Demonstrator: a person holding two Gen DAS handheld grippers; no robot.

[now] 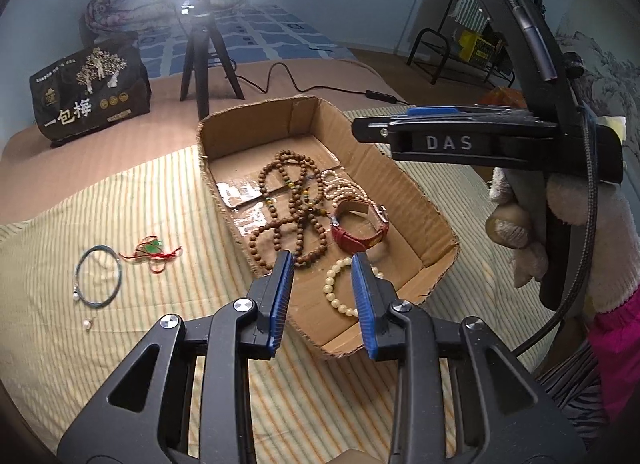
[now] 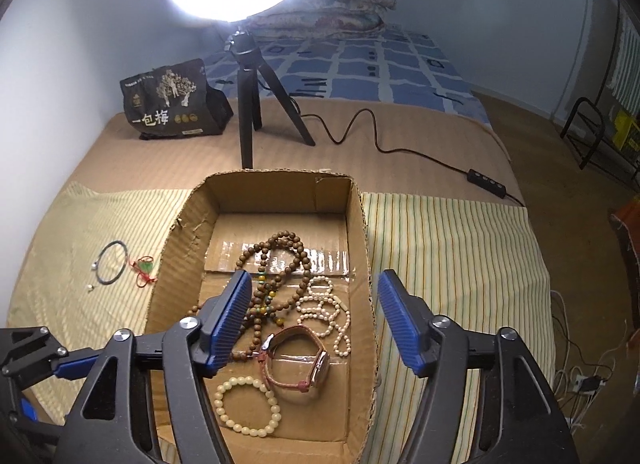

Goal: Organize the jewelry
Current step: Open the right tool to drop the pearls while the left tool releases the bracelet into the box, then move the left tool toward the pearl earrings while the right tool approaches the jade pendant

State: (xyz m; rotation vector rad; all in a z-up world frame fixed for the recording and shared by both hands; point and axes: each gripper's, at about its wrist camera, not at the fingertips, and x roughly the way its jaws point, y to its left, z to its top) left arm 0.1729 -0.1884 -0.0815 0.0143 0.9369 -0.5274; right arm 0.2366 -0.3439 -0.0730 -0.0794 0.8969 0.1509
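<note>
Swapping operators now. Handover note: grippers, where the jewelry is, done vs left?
Left gripper: open, empty, above the cardboard box.
Right gripper: open, empty, above the same box.
Done, in the box: wooden bead necklace, pearl strand, red-strap watch, cream bead bracelet.
Left, on the striped cloth: dark cord bracelet, red-string green pendant, small pearl piece.

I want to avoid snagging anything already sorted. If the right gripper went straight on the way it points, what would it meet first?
Probably the red-strapped watch lying in the cardboard box: it sits between the right gripper's open jaws. Depth is unclear, so the pearl strands just beyond could come first.
</note>
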